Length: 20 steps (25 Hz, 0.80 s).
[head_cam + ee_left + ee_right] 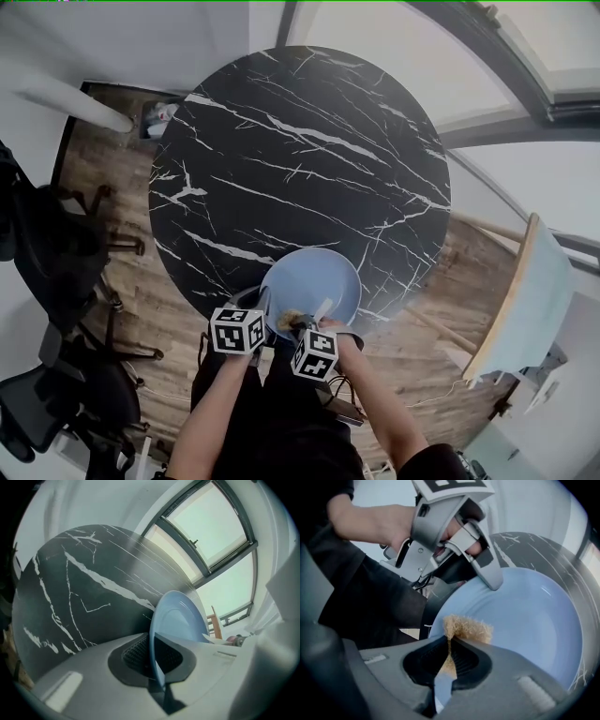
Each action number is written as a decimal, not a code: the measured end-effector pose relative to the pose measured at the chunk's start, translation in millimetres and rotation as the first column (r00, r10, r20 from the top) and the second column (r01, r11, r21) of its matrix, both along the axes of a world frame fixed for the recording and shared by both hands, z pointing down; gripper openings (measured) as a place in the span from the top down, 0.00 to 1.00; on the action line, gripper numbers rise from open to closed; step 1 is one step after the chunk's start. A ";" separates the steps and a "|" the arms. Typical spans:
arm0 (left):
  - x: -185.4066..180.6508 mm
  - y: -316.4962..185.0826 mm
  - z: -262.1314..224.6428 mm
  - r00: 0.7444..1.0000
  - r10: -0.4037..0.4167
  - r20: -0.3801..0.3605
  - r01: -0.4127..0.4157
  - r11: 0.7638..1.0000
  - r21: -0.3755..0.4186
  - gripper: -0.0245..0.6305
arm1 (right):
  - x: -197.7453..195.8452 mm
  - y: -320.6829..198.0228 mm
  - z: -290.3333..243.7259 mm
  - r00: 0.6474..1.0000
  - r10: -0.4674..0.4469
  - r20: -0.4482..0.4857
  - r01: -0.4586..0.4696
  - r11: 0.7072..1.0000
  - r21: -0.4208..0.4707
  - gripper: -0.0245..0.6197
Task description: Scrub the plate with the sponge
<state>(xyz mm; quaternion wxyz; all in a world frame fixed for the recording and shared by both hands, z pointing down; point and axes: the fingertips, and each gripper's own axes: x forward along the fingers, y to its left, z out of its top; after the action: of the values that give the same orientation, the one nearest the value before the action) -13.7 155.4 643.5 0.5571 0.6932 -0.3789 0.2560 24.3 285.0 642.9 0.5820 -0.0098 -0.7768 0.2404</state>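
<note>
Plate [323,277]: treat as stiff, slick, breakable; hold by near-left rim, now clamped in left gripper [152,658]; rub with soft, light sponge [468,629] pinched in right gripper [449,656].

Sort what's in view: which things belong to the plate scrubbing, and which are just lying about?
In the job: blue plate, clamped between the jaws of the left gripper; tan sponge, clamped between the jaws of the right gripper.
Just about: black marble table; office chairs.
</note>
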 end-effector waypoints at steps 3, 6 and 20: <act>2.6 0.7 -0.7 0.999 0.046 0.004 -0.046 0.999 0.010 0.94 | 5.1 -6.5 -1.4 1.000 0.013 0.029 -0.011 0.998 -0.056 0.92; 4.7 -0.3 -0.8 0.995 0.094 0.025 -0.095 0.995 0.034 0.94 | 9.9 -17.1 -2.3 0.999 0.018 0.034 -0.016 0.998 -0.063 0.92; 6.8 0.0 -0.6 0.990 0.135 0.025 -0.136 0.990 0.023 0.93 | 33.2 -95.2 -2.8 0.995 0.095 0.021 -0.096 0.995 0.032 0.92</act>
<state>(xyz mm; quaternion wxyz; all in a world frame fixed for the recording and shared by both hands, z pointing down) -6.9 155.4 642.9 0.5252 0.7211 -0.3406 0.2968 57.5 189.9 640.1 0.5625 0.0345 -0.7857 0.2552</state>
